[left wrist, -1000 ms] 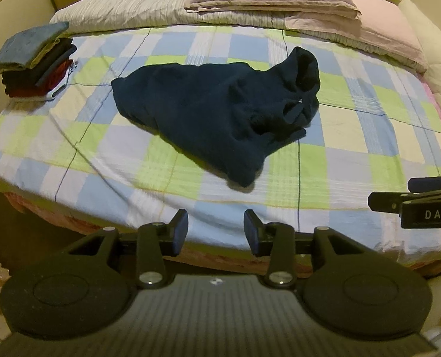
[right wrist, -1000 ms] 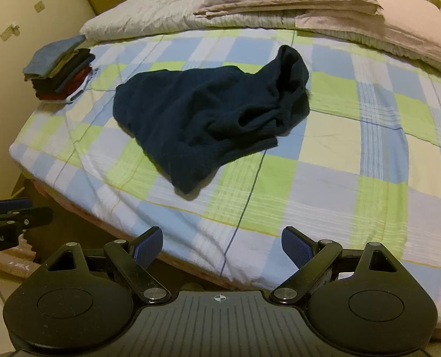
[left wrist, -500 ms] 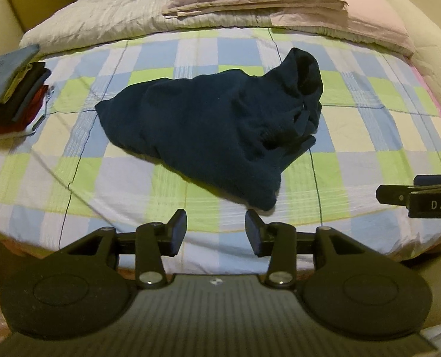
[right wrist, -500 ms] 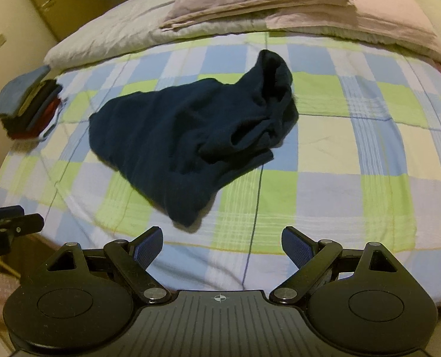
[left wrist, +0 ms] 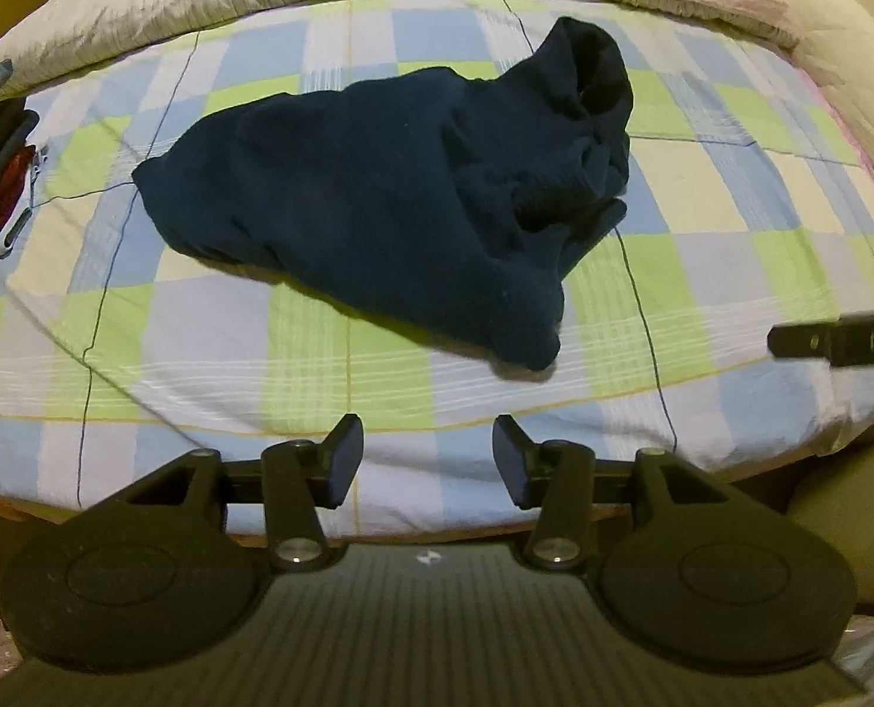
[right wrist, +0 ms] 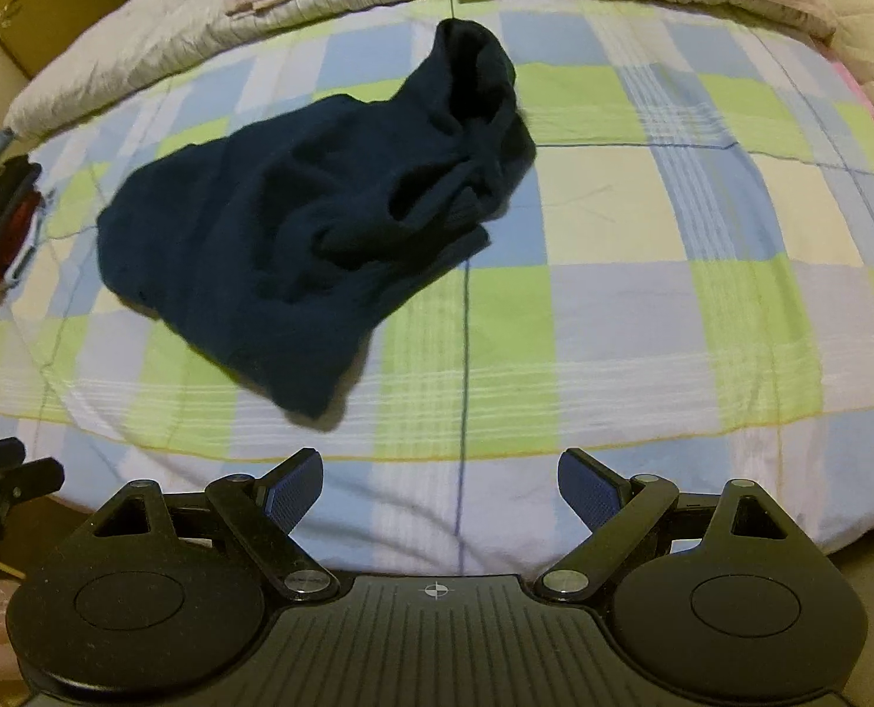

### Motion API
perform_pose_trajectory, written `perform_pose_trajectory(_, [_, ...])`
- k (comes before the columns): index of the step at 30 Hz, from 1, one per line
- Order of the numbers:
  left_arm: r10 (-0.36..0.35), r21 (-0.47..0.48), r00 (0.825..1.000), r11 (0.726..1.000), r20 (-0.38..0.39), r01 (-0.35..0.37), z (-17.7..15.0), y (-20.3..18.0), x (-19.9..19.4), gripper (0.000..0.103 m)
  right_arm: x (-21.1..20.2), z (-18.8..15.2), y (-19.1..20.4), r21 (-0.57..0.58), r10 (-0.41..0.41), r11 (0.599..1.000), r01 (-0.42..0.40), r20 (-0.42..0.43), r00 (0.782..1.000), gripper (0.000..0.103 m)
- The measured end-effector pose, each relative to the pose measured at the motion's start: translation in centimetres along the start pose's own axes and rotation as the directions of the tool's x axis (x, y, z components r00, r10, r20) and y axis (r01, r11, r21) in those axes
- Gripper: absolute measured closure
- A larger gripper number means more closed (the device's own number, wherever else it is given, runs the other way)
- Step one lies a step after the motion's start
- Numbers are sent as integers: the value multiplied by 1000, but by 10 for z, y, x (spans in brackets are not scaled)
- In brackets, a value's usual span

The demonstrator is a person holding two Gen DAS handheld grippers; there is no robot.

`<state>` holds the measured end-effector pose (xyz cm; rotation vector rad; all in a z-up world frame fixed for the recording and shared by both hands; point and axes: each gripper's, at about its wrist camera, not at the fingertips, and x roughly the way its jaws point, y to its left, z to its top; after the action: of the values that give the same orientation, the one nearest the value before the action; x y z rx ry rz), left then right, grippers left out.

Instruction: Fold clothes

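Both my tools are empty, left tool (left wrist: 428, 459) opening up and right tool (right wrist: 440, 492) spread wide, so I'd pinch the near hem of the navy sweater (left wrist: 390, 206) crumpled mid-bed (left wrist: 201, 365) and pull it flat first.

White capital letters "DA" are legible on the black body of the right gripper (left wrist: 849, 343), which juts in from the right edge of the left wrist view, beyond the near tip of the dark blue garment (left wrist: 401, 200); a further letter is cut off by the frame edge. In the right wrist view, the left gripper (right wrist: 1, 495) enters at the lower left, left of the same garment, and carries a faint white mark too cropped and blurred to read. No other text, label, brand or number can be read in either view.
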<state>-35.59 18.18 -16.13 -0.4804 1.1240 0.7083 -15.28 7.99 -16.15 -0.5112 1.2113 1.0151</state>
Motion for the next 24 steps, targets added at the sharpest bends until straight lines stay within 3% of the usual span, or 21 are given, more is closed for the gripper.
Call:
perform_pose_trajectory(8, [65,33,998,997,21,-66,6,-40,39,51,32,43,-24,-172,-39,984,44,35,999,13])
perform_pose_trajectory(15, [91,8,995,996,31,-91,0,-82,99,48,73,77,-61,-376,-84,920,114,97,992,13])
perform_pose_trajectory(20, [148,49,988,987,50,-151,-7,-109,151,48,108,81,-93,-362,-98,926,102,29,995,13])
perform_pose_trajectory(24, [236,117,970,963,62,-242,-4,-120,191,50,125,76,-99,-372,-90,926,72,-33,995,13])
